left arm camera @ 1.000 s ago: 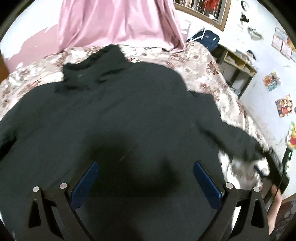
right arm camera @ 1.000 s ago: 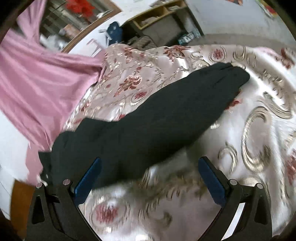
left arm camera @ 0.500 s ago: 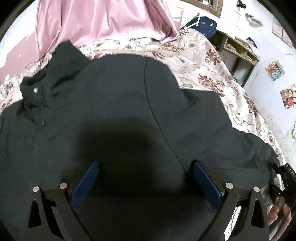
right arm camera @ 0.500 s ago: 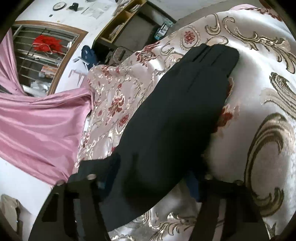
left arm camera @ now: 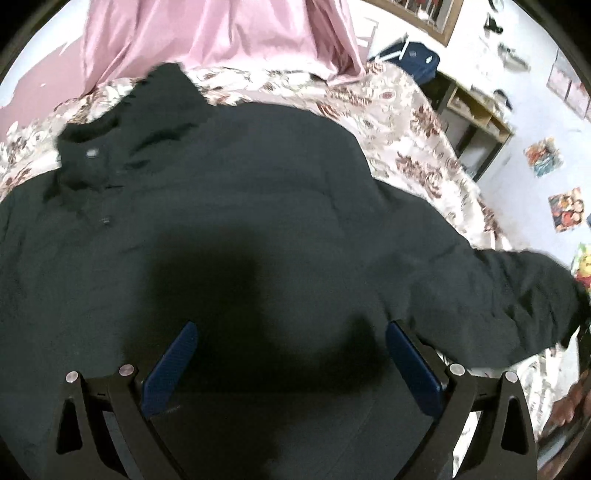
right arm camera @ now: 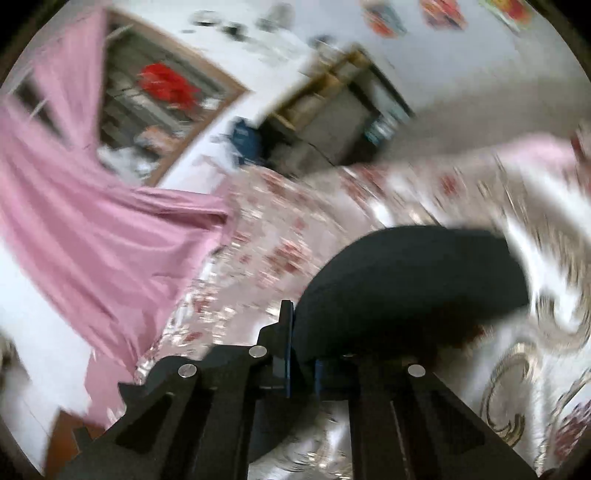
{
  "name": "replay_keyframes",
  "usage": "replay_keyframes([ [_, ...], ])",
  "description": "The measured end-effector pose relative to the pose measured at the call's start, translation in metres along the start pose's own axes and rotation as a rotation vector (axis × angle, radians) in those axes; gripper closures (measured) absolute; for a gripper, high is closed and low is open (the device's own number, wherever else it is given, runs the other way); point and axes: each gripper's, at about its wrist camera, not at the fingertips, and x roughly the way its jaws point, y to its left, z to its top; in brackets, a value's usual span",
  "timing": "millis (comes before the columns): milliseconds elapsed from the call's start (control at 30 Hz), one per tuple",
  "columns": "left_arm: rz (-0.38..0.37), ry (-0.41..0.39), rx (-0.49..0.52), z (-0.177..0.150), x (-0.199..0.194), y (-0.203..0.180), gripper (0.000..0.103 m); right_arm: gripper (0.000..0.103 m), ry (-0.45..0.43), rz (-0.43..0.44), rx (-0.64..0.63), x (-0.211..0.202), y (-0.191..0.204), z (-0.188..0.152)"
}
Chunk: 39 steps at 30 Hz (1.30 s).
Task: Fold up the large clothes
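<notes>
A large black shirt (left arm camera: 240, 221) lies spread on the floral bedspread (left arm camera: 417, 122), collar (left arm camera: 122, 122) at the far left. My left gripper (left arm camera: 291, 354) is open and hovers just above the shirt's body, its blue pads wide apart. The shirt's right sleeve (left arm camera: 517, 291) stretches to the right edge of the left wrist view. My right gripper (right arm camera: 301, 354) is shut on that sleeve (right arm camera: 406, 284) and holds it lifted above the bed; the view is blurred by motion.
A pink curtain (left arm camera: 221, 33) hangs behind the bed, also in the right wrist view (right arm camera: 92, 221). A wooden shelf unit (left arm camera: 476, 110) and a blue bag (left arm camera: 410, 59) stand by the wall to the right. Posters hang on the right wall.
My right gripper closed on the sleeve and has lifted it off the bedspread while swinging. The left gripper stayed open over the shirt's body, shifting slightly.
</notes>
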Motion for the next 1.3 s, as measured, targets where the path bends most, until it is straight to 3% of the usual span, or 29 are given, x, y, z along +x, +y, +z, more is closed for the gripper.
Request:
replay_keyframes([
  [167, -0.012, -0.039, -0.046, -0.02, -0.057, 0.07, 0.001, 0.095, -0.084, 0.11, -0.285, -0.042, 0.097, 0.004],
  [267, -0.021, -0.051, -0.104, -0.033, -0.085, 0.114, 0.001, 0.095, -0.093, 0.18, -0.453, -0.06, 0.163, -0.014],
  [433, -0.04, -0.098, -0.217, -0.057, -0.128, 0.187, 0.001, 0.095, -0.022, 0.249, -0.818, -0.073, 0.272, -0.085],
  [533, -0.065, -0.124, -0.284, -0.07, -0.136, 0.22, 0.001, 0.095, 0.056, 0.253, -0.967, -0.073, 0.306, -0.129],
  [700, -0.165, -0.119, -0.399, -0.087, -0.114, 0.254, 0.001, 0.088, 0.25, 0.217, -1.111, -0.043, 0.317, -0.201],
  [833, -0.285, -0.066, -0.497, -0.11, -0.074, 0.262, 0.001, 0.056, 0.525, 0.243, -1.129, -0.019, 0.29, -0.242],
  [933, -0.352, -0.011, -0.587, -0.126, -0.039, 0.262, 0.001, 0.04, 0.587, 0.254, -1.149, -0.019, 0.274, -0.254],
  [1000, -0.375, 0.008, -0.615, -0.132, -0.024, 0.257, 0.001, 0.036, 0.604, 0.283, -1.173, -0.028, 0.269, -0.253],
  [1167, -0.466, 0.013, -0.536, -0.127, -0.012, 0.23, 0.001, 0.035, 0.588, 0.353, -1.165, -0.047, 0.266, -0.223],
  [1300, -0.521, 0.036, -0.532, -0.112, 0.003, 0.206, 0.002, 0.034, 0.462, 0.352, -0.986, -0.047, 0.253, -0.177],
])
